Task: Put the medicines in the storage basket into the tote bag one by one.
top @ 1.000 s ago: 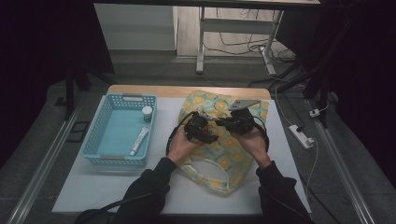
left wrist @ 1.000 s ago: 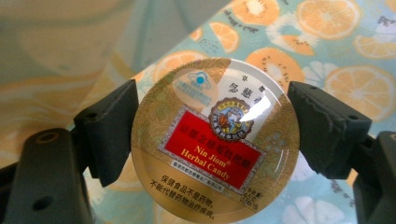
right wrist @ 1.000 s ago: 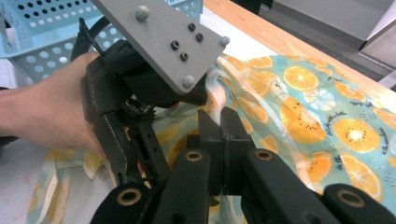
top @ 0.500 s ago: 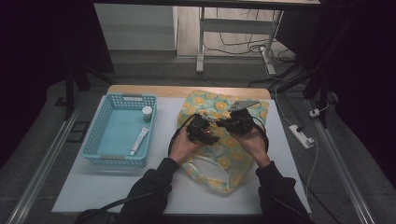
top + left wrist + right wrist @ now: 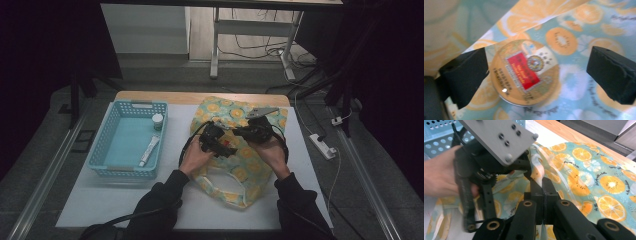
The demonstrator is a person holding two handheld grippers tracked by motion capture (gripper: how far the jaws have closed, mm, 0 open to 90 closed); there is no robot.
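while the orange-print bag [image 5: 240, 150] is lying across the middle of the white table [image 5: 100, 205], two grippers are working at its mouth. the left gripper [image 5: 216, 141] is sitting over the bag's left half, and in the left gripper view its two black jaws are standing wide apart, having just been opening; one round tin [image 5: 524, 72] with a red label is lying between them on the bag's inner fabric, the left jaw at its edge, the right jaw well clear of it. the right gripper [image 5: 541, 187] is sitting just right of the left one, over the bag's upper part, and its jaws are pressing together on a fold of the bag's fabric at the rim, a pale edge of cloth showing between them in the right gripper view. one blue plastic basket [image 5: 107, 165] is standing to the left of the bag, well apart from it. inside the basket two things are lying: one white tube [image 5: 149, 150] along its right side and one small white-capped jar [image 5: 157, 121] in its far right corner. one white power strip [image 5: 322, 145] is lying to the right of the bag, off the table.
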